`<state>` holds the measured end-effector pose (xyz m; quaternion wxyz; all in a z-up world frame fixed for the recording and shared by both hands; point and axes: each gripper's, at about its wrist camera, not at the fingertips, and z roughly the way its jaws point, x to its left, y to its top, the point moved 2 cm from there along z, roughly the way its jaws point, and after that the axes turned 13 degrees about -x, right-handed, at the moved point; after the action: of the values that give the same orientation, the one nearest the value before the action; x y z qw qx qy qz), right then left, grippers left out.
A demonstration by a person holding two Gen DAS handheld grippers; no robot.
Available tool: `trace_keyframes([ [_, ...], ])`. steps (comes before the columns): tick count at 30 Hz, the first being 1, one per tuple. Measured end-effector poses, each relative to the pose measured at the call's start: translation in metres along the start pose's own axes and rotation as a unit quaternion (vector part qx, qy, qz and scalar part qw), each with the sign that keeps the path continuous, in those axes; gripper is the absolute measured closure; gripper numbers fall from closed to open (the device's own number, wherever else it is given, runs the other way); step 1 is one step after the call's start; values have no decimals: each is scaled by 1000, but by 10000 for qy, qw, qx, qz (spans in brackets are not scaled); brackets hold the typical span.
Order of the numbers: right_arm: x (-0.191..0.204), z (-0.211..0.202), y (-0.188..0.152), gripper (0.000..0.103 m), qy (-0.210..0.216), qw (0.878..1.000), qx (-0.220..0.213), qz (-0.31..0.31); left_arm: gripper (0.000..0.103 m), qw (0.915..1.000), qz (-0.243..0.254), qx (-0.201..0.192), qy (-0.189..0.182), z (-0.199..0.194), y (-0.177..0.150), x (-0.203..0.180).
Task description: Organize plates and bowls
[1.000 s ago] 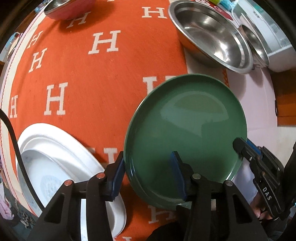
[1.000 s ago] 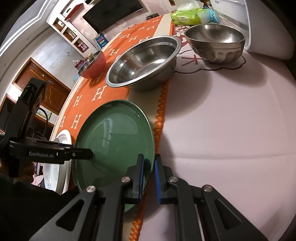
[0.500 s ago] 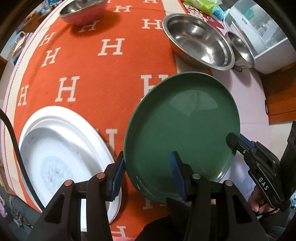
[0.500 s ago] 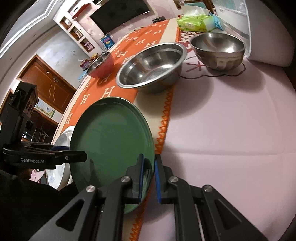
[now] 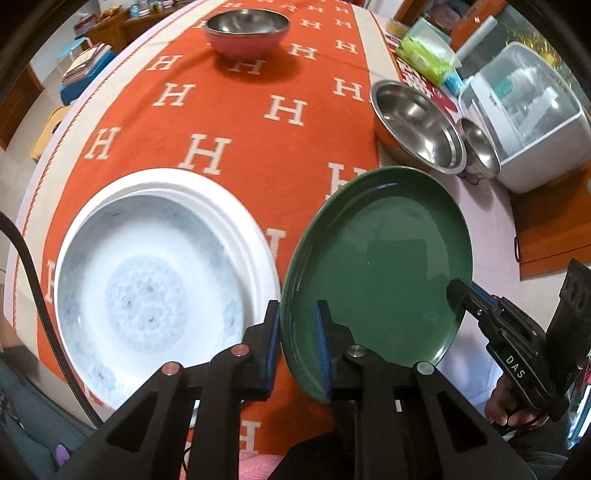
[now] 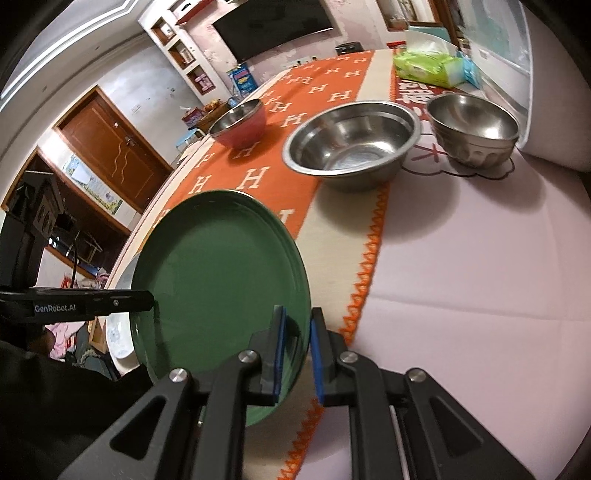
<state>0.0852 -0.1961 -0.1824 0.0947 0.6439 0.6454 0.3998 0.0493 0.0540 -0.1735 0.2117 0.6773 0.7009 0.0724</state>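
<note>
A green plate (image 5: 376,266) hangs tilted above the orange cloth, held at two opposite edges. My left gripper (image 5: 297,332) is closing its jaws on the plate's near rim, and the blue pads press on it. My right gripper (image 6: 297,339) is shut on the far rim of the green plate (image 6: 221,266). It shows in the left wrist view as the right gripper (image 5: 461,291) at the plate's right edge. A white patterned plate (image 5: 155,280) lies flat on the cloth just left of the green one.
A large steel bowl (image 5: 417,125) and a small steel bowl (image 5: 478,151) stand at the right near a white appliance (image 5: 524,122). A red bowl (image 5: 247,33) sits far back on the orange cloth (image 5: 229,122). A green tissue pack (image 5: 424,55) lies behind the bowls.
The left jaws have closed from wide apart onto the green plate's rim. The plate has risen and tilted. The white plate has come much further into the left wrist view.
</note>
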Motion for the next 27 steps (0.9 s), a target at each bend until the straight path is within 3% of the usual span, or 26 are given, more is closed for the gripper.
trace_keyframes([
  [11, 36, 0, -1, 90, 127, 9989, 11, -455, 89, 9991, -319, -269, 0, -8, 1, 20],
  [27, 106, 29, -13, 90, 297, 9939, 313, -1015, 89, 9972, -622, -319, 263, -20, -2, 91],
])
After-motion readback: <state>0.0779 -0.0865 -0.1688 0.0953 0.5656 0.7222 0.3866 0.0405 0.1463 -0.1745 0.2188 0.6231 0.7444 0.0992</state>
